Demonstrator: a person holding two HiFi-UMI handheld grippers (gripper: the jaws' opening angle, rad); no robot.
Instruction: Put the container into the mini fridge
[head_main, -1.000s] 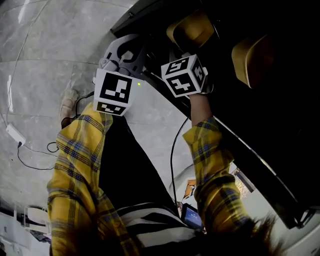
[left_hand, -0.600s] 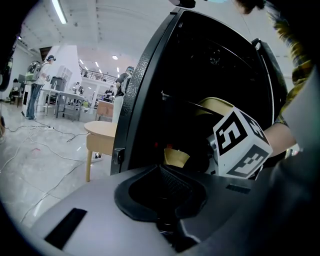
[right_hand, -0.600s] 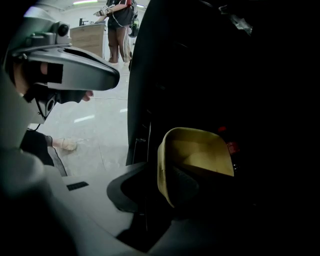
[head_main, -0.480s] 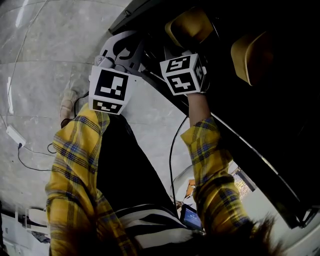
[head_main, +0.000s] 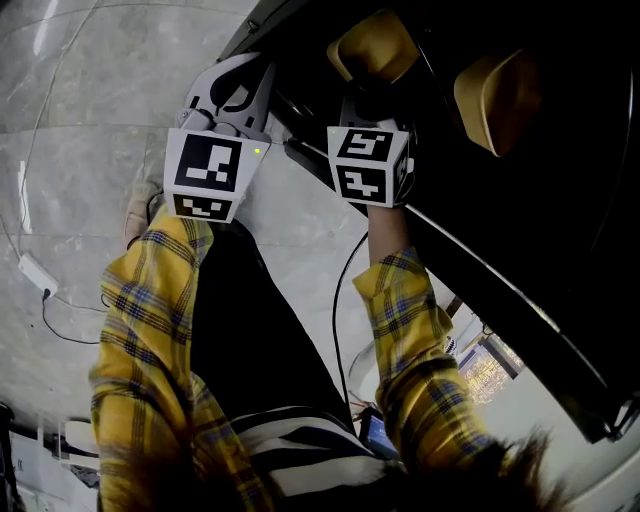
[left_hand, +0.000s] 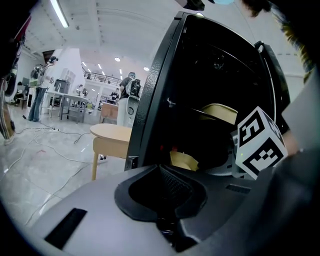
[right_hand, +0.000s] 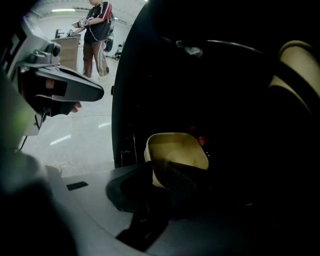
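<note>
Container (right_hand: 175, 147) sat upright in mini fridge (left_hand: 150, 100), mouth up, long axis across your right gripper (right_hand: 161, 167); fingers, just closing, straddled near wall, unclamped. Left gripper (left_hand: 161, 170) fingers together.

No legible text, brand, number or sign found.
Only black-and-white square code patterns, not characters, are printed: on the left marker cube (head_main: 205, 165) at 10 o'clock and the right marker cube (head_main: 368, 165) at 1 o'clock in the head view.
</note>
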